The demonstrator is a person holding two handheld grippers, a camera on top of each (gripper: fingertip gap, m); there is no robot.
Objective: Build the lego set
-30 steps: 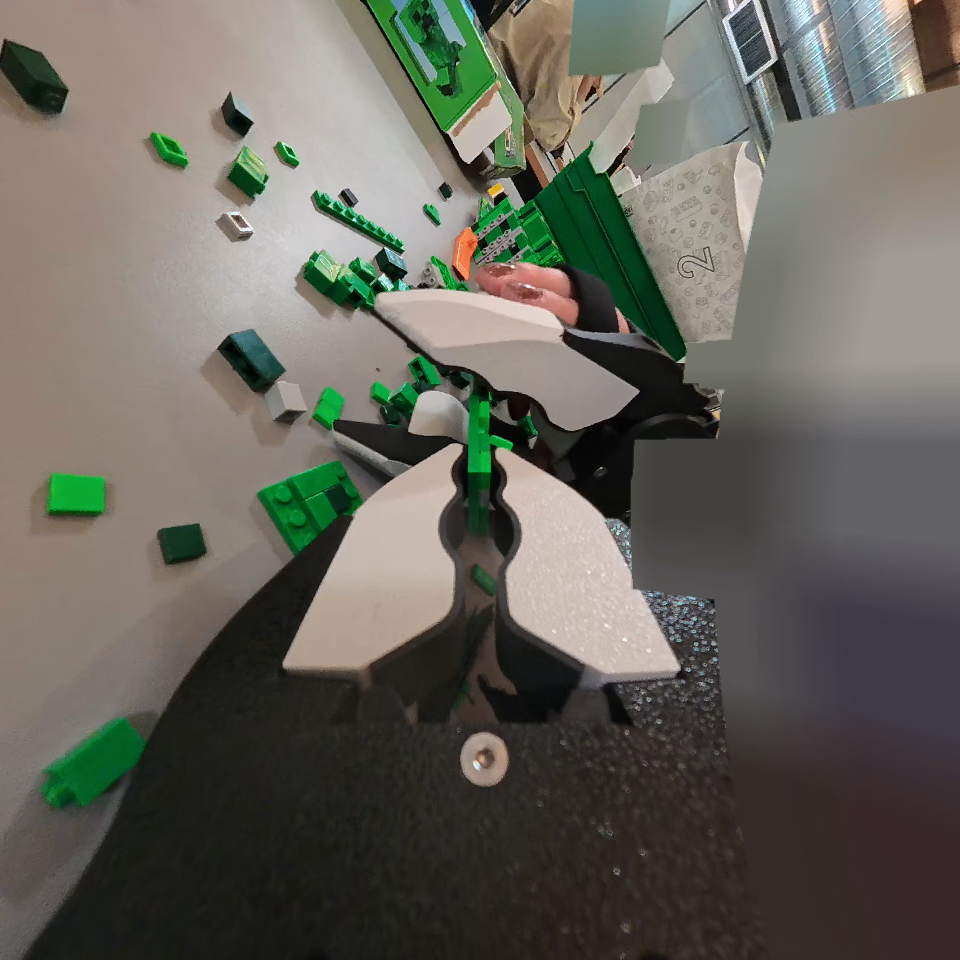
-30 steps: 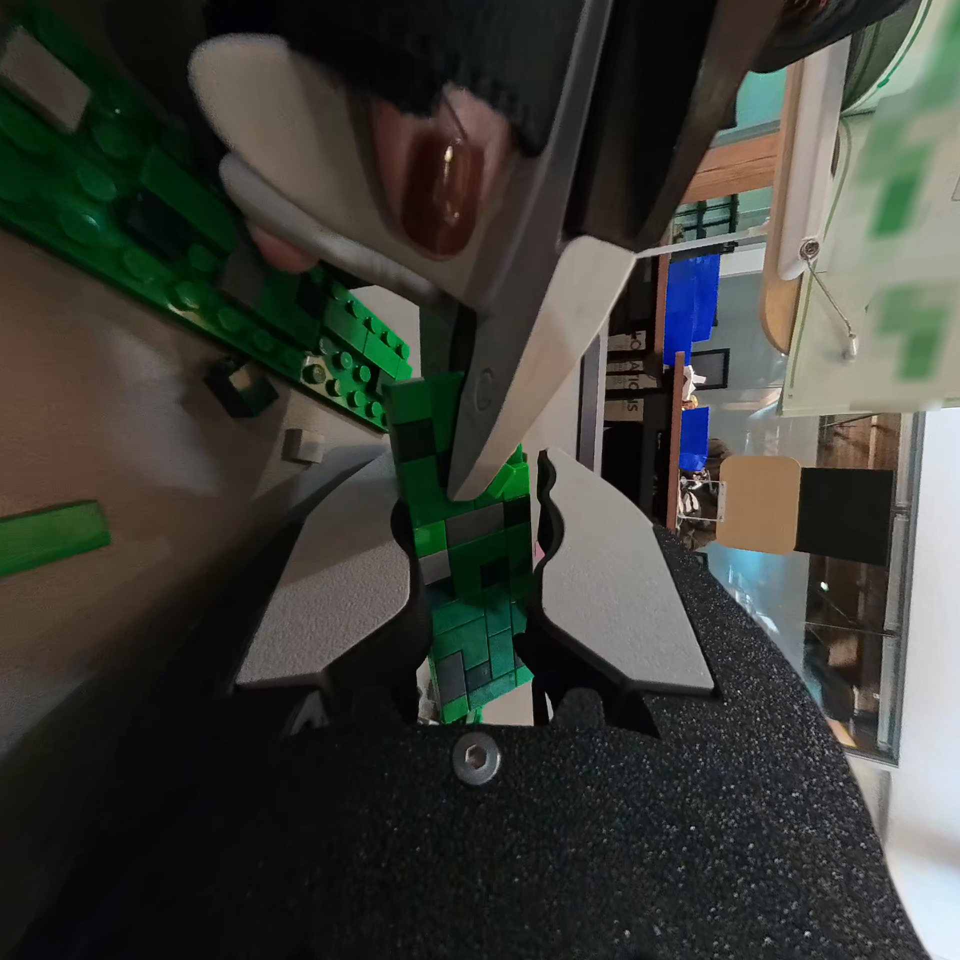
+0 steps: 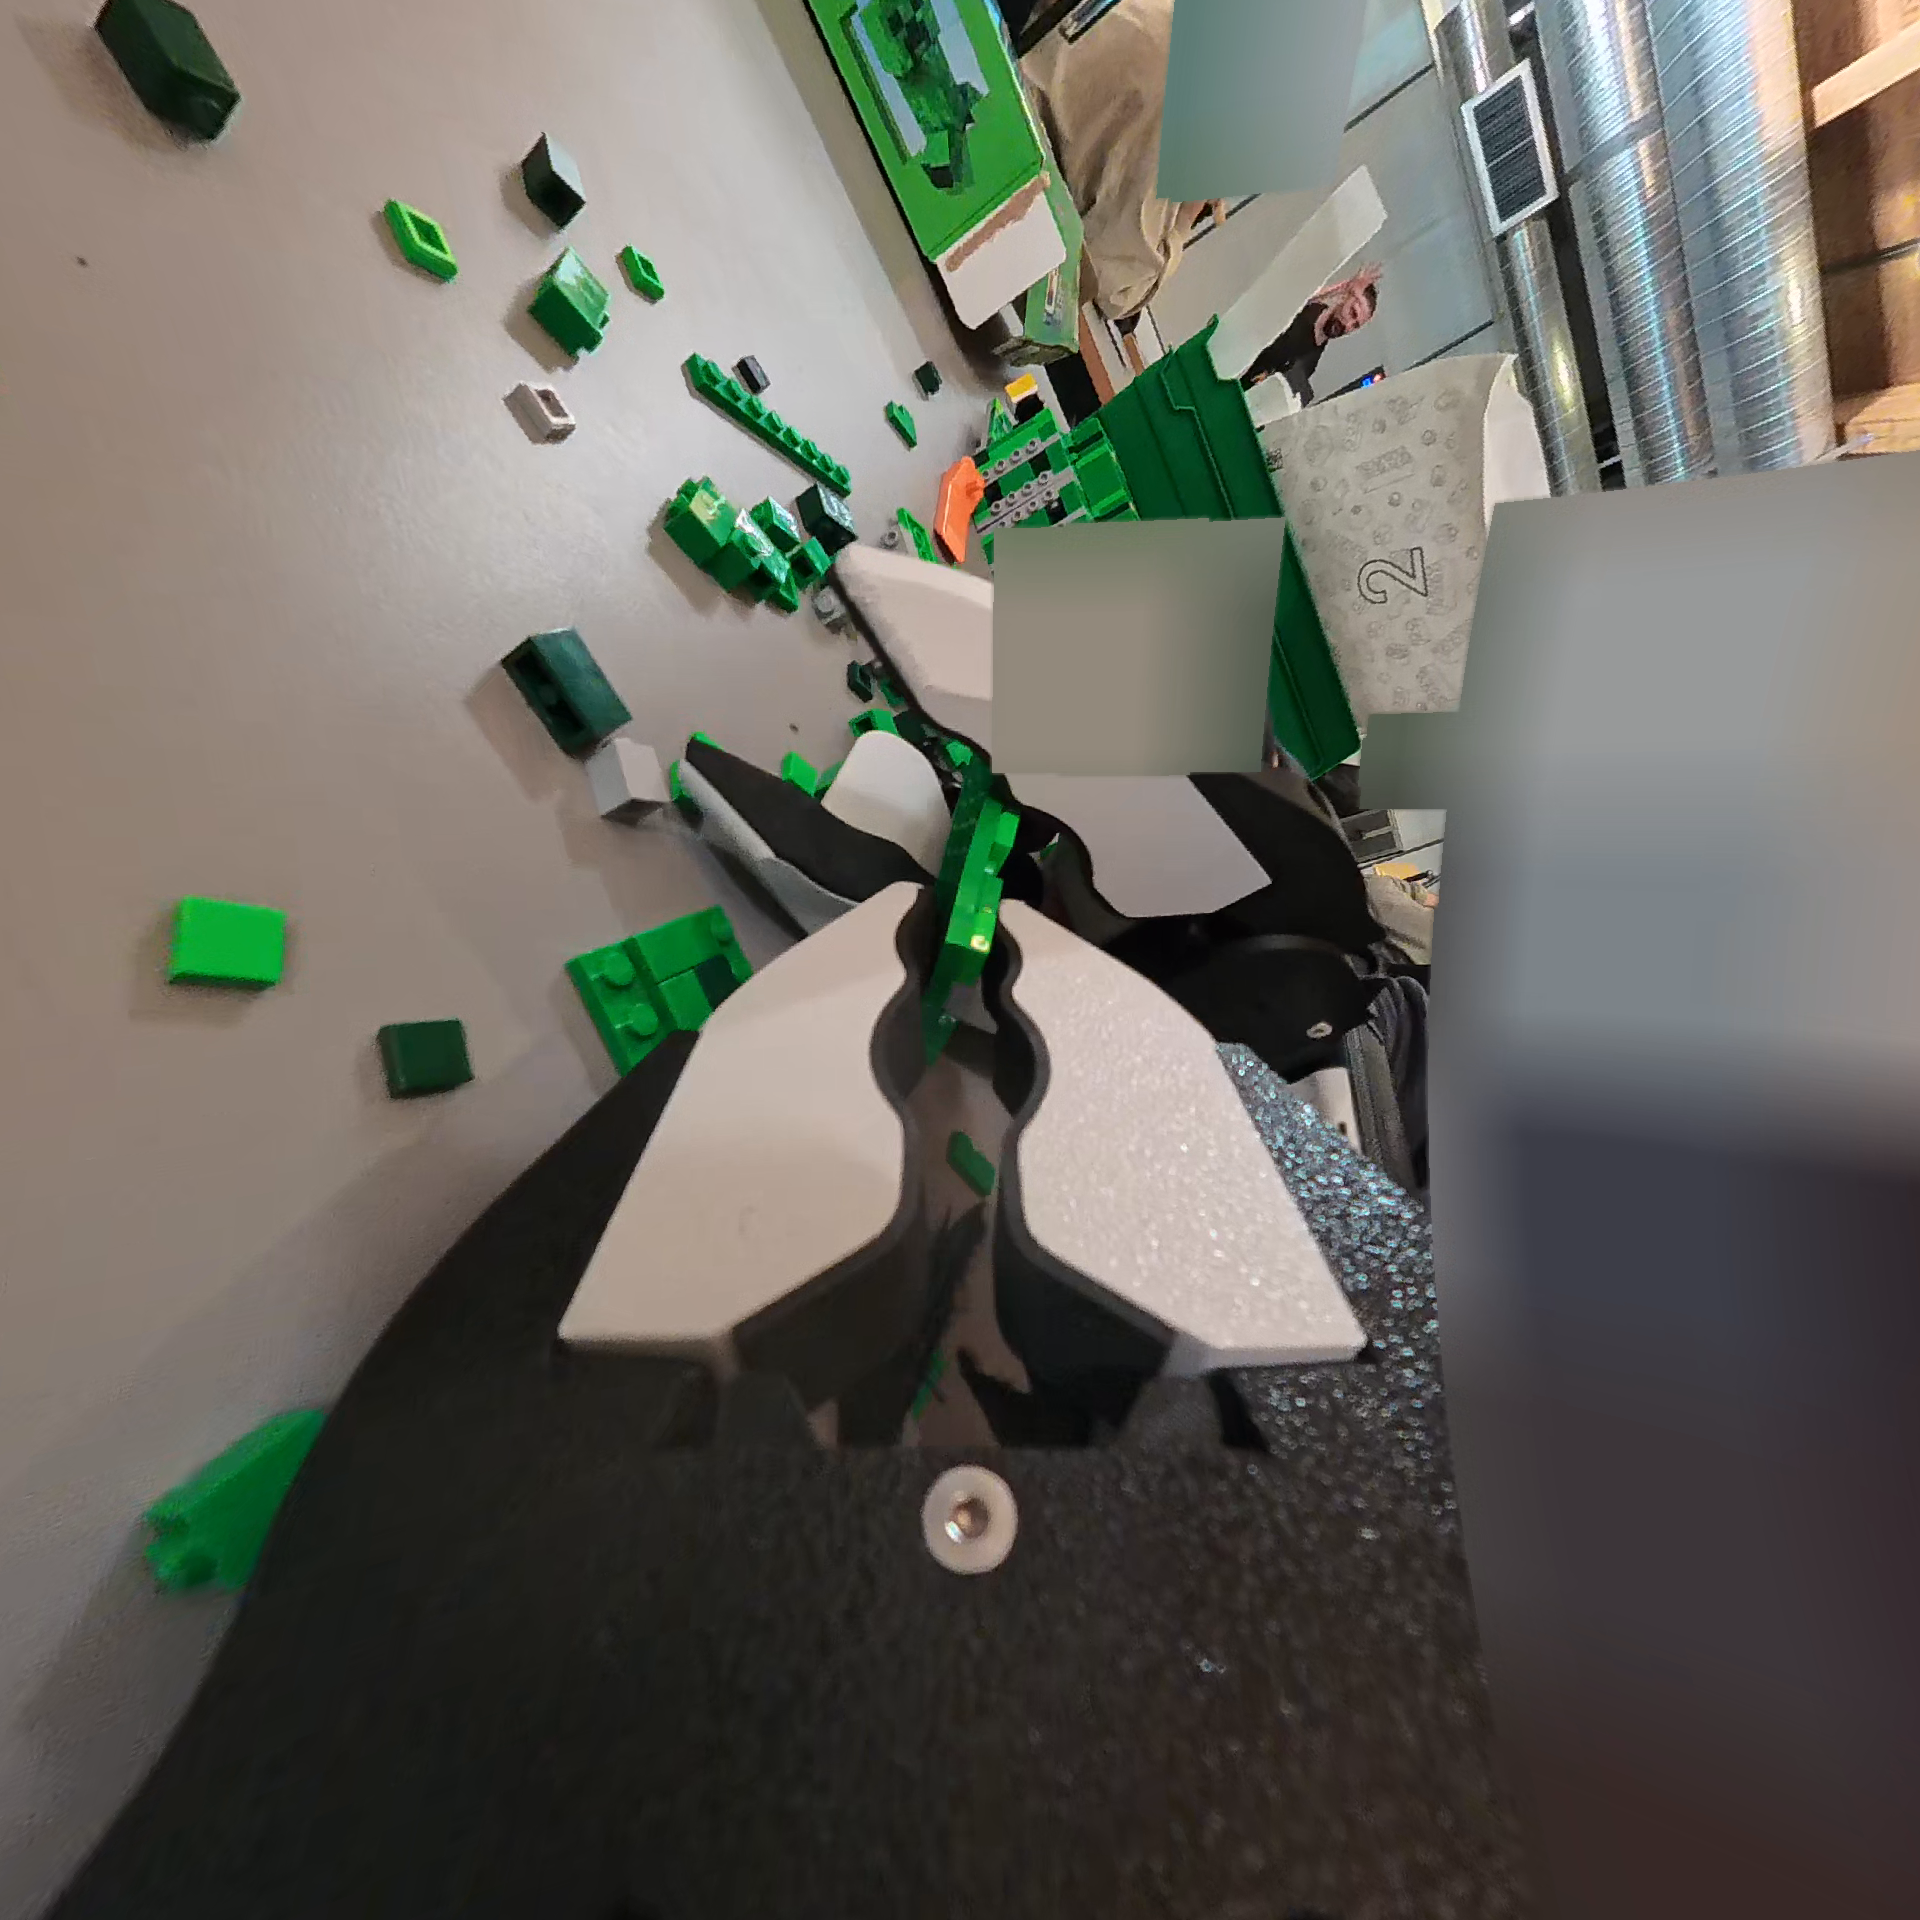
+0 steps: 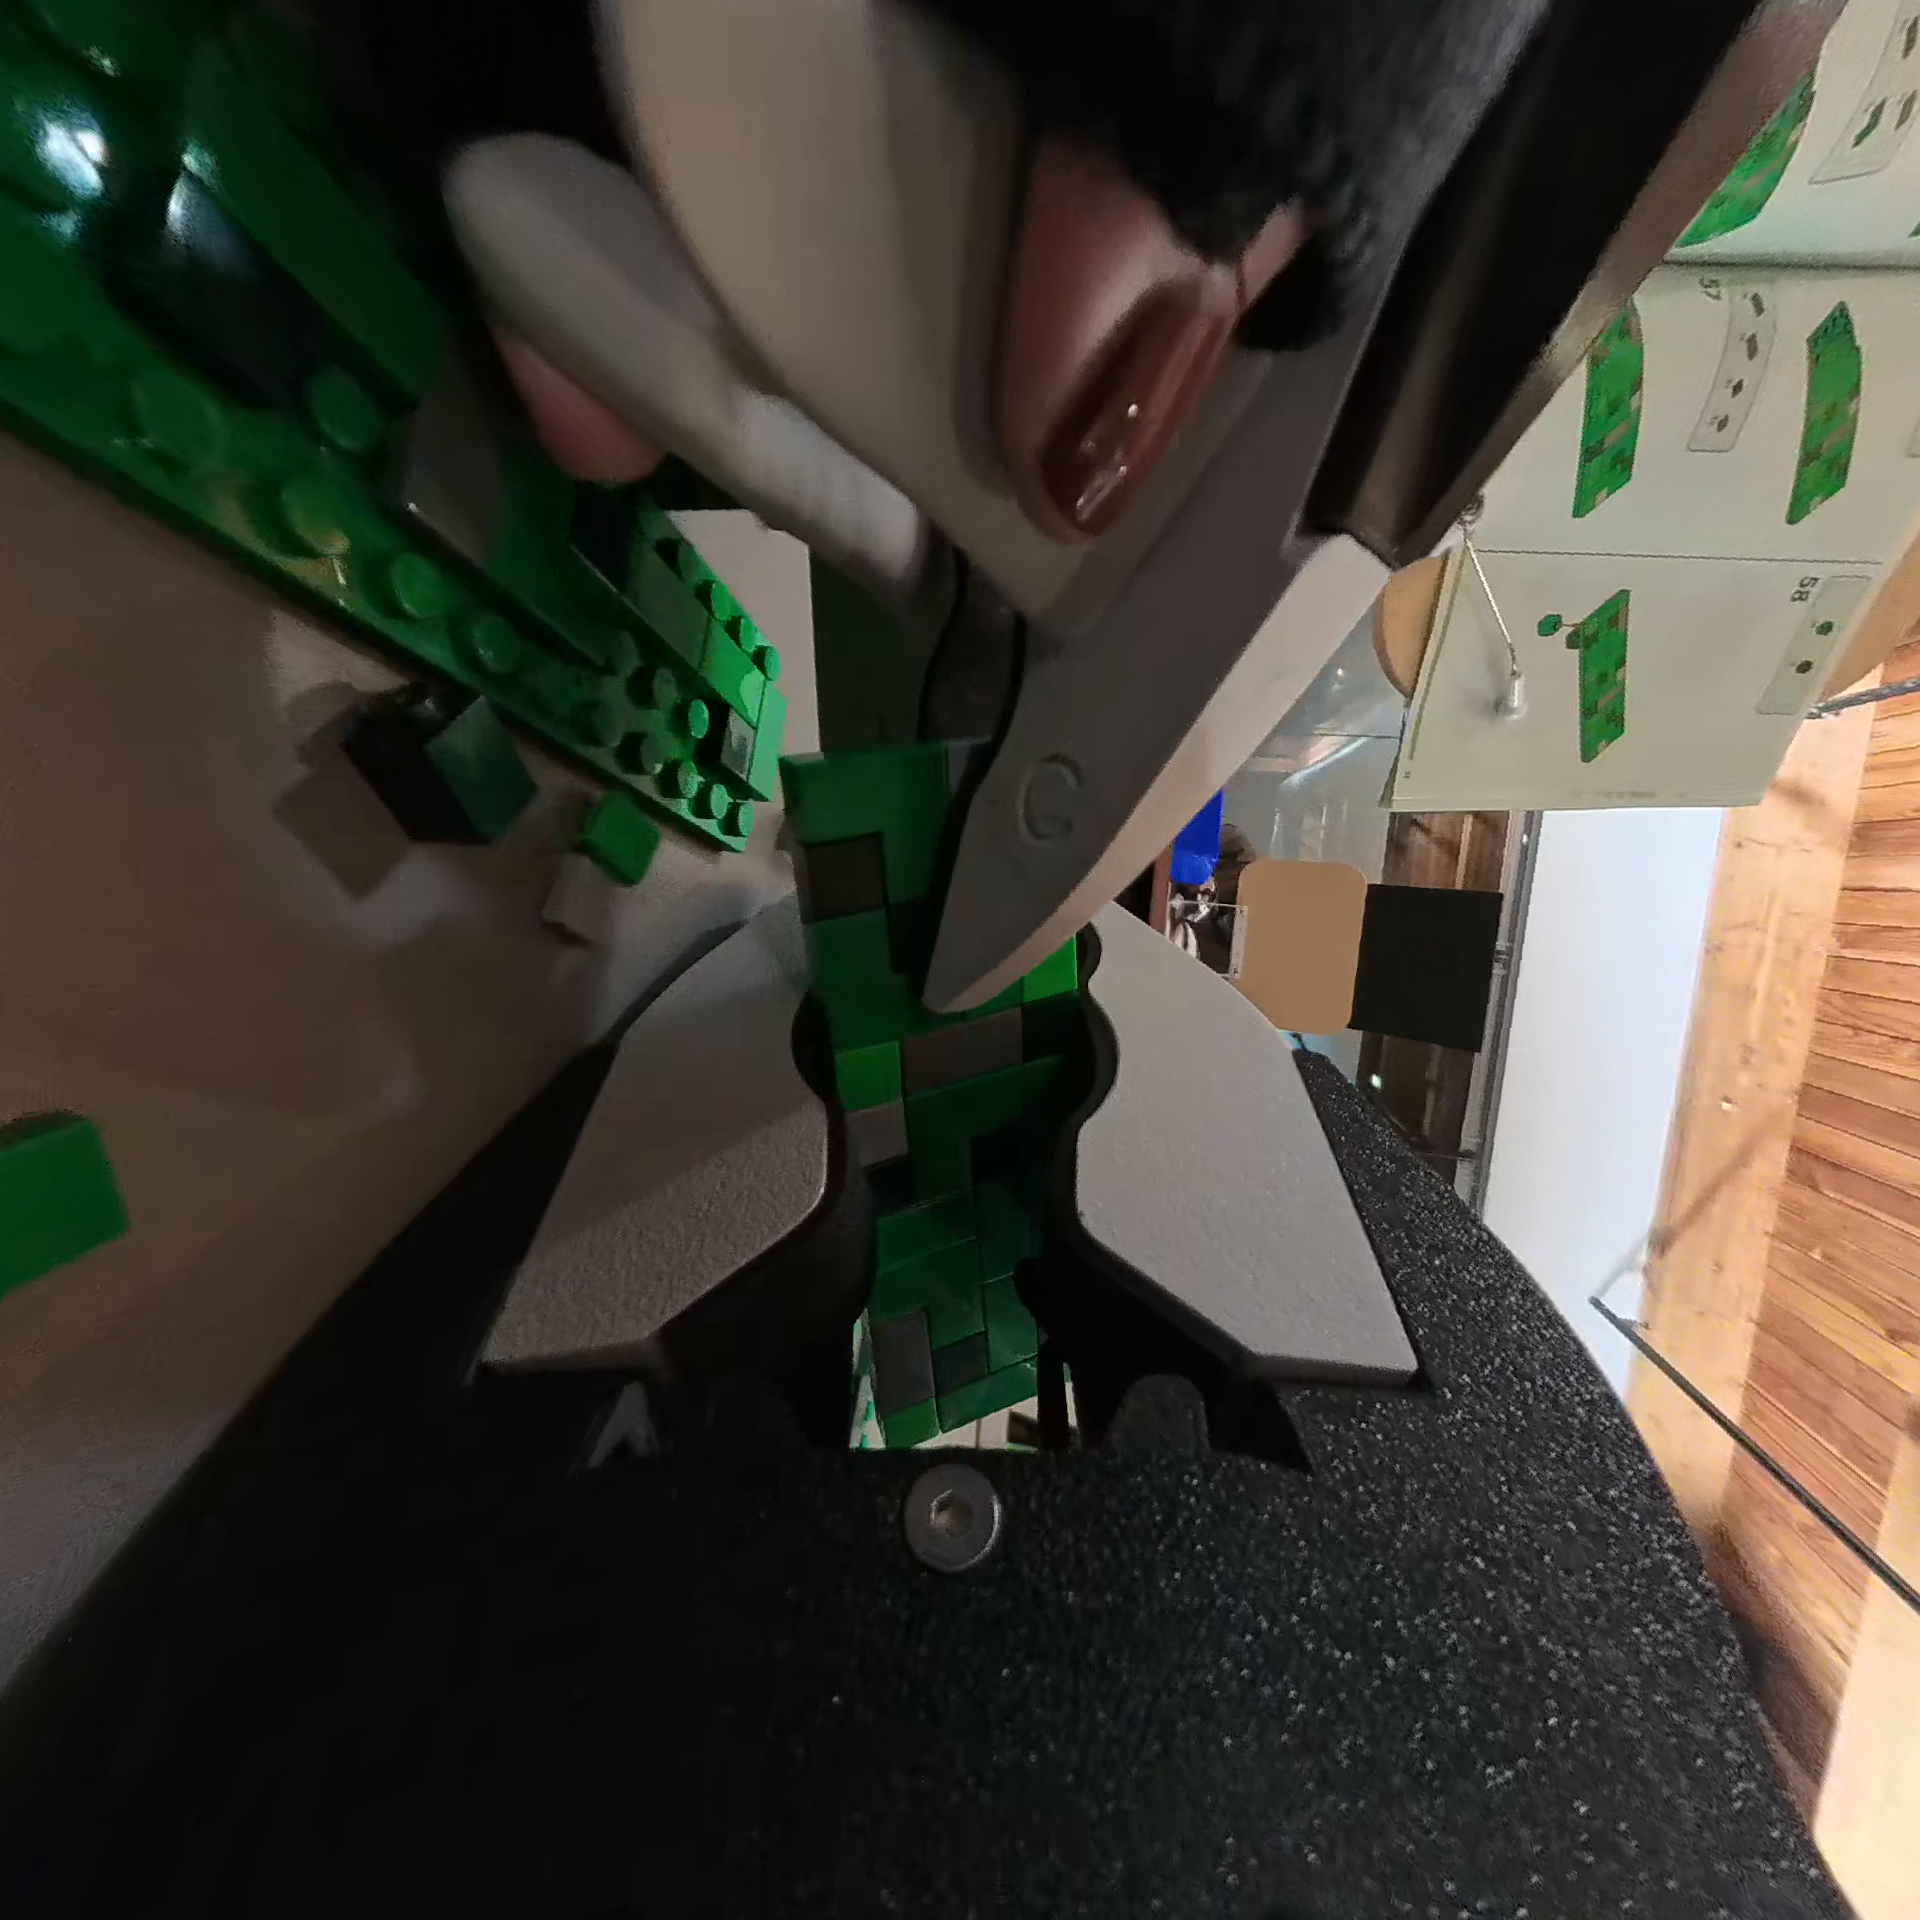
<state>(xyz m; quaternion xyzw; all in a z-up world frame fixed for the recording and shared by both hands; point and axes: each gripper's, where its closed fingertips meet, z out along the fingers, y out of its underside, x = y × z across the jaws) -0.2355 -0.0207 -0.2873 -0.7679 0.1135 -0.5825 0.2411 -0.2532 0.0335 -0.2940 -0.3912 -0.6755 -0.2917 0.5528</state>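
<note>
Between both tools I hold the tiled green panel [image 4: 940, 1122], my right gripper [image 4: 951, 1049] clamped across it and my left gripper [image 3: 961, 971] pinching its edge, so one section looks built while loose bricks [image 3: 743, 545] on the far table [image 3: 260, 623] suggest plenty remains.

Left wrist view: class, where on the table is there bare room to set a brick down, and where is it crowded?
Free: the grey table between the flat bright green tile and the dark green brick. Crowded: the brick cluster beside the orange piece.
</note>
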